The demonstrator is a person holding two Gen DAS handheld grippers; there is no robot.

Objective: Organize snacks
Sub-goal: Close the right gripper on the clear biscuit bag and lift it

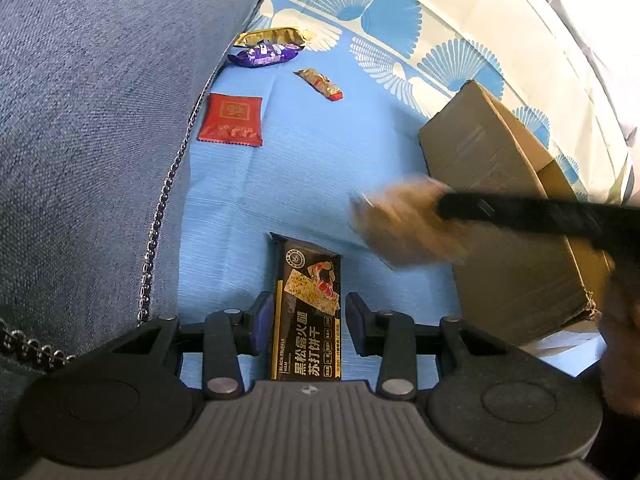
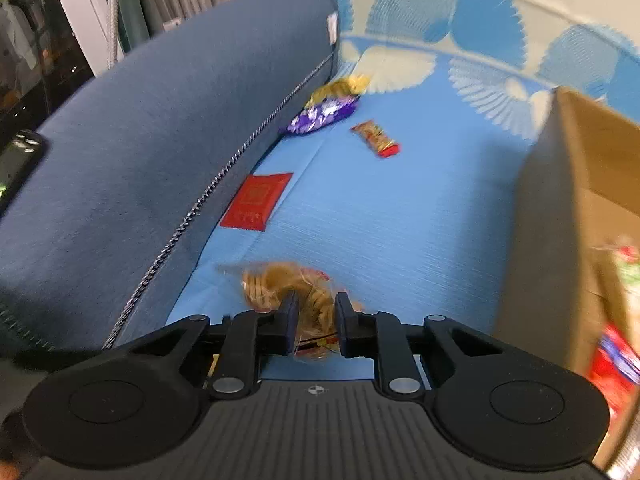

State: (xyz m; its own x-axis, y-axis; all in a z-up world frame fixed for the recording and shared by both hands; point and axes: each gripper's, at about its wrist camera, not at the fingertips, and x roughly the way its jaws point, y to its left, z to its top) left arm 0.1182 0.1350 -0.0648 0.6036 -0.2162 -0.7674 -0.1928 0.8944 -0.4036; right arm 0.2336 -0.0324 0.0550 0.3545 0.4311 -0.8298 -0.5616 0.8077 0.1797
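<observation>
My left gripper is shut on a black cracker packet, whose far end rests on the blue cloth. My right gripper is shut on a clear bag of brown twisted snacks, low over the cloth. In the left wrist view that snack bag is a blur just left of the cardboard box. Loose on the cloth farther off lie a red sachet, a purple packet, a gold packet and a small gold-and-red bar.
The open cardboard box stands at the right with colourful packets inside. A dark blue cushion with a chain-like zip edge borders the cloth on the left. A dark phone-like thing lies on that cushion.
</observation>
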